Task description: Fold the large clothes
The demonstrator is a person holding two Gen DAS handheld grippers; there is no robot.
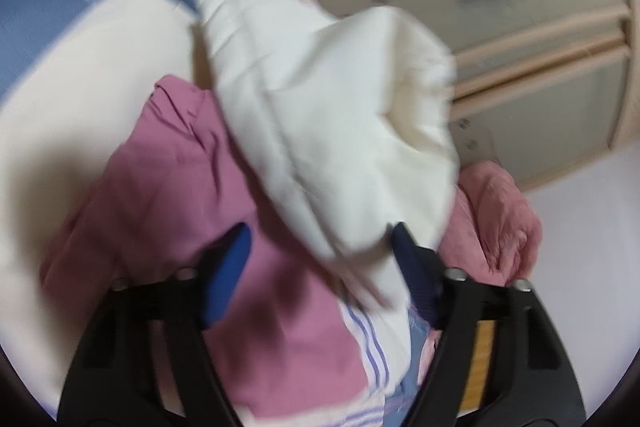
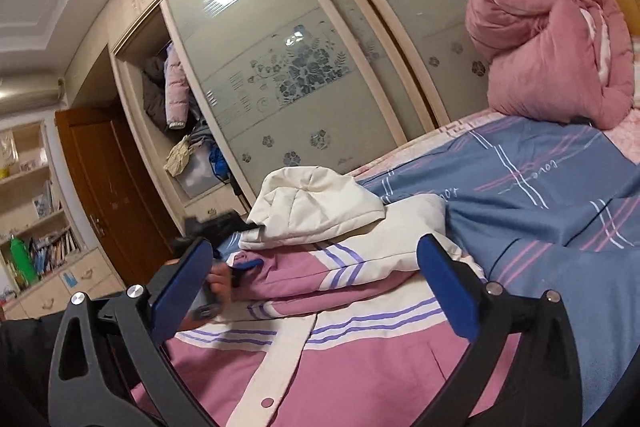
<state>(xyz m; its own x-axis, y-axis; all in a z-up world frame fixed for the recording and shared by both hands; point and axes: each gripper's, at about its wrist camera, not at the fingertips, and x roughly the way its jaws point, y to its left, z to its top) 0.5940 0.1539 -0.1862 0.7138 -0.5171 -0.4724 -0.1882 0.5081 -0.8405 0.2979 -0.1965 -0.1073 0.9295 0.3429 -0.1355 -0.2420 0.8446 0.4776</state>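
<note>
left gripper (image 1: 320, 247) apart, white hood (image 1: 320, 99) seemingly loose between; right gripper (image 2: 316, 267) wide apart over jacket (image 2: 360, 359).

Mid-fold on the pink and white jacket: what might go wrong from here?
1. The white hood sits between the left gripper fingers, apparently ungripped; it may slip out.
2. The left view is blurred, so the grasp could miss.
3. The right gripper is open above the jacket, leaving that side unpinned.
</note>
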